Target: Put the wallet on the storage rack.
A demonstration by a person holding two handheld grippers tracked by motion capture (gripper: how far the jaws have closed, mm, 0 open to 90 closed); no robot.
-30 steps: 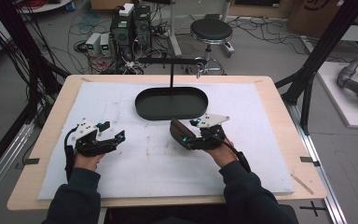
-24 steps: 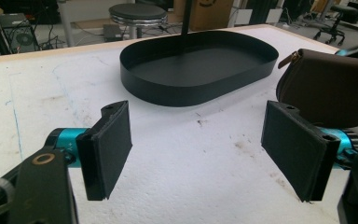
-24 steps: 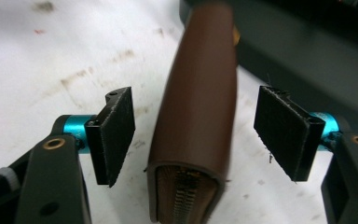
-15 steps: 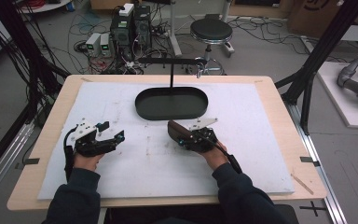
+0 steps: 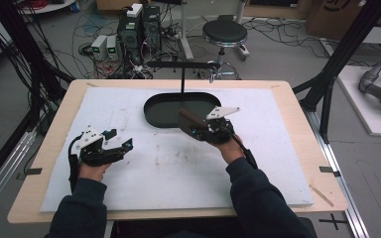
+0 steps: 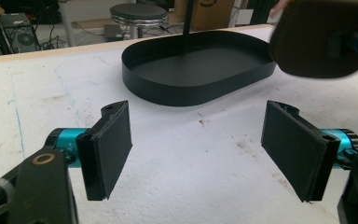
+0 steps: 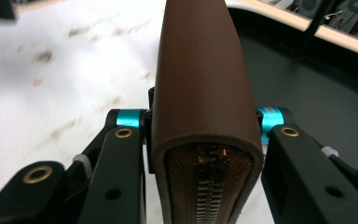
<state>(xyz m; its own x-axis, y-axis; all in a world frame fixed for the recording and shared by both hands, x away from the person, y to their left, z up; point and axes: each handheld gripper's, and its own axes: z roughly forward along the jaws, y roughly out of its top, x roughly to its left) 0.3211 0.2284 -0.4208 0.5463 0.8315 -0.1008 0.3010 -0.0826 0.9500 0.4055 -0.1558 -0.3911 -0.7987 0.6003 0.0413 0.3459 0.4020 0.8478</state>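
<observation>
One brown case [image 7: 203,93] with a zipper is clamped between the jaws of my right gripper [image 5: 198,130], which have just been closing on it. I grip it by its two flat sides so it cannot turn, and I hold it above the table [image 5: 278,148], just at the near rim of the black oval tray [image 5: 154,106], probably to put it inside. My left gripper [image 6: 198,154] waits with jaws wide and nothing between them, low over the white mat [image 5: 178,168], well apart from the tray.
</observation>
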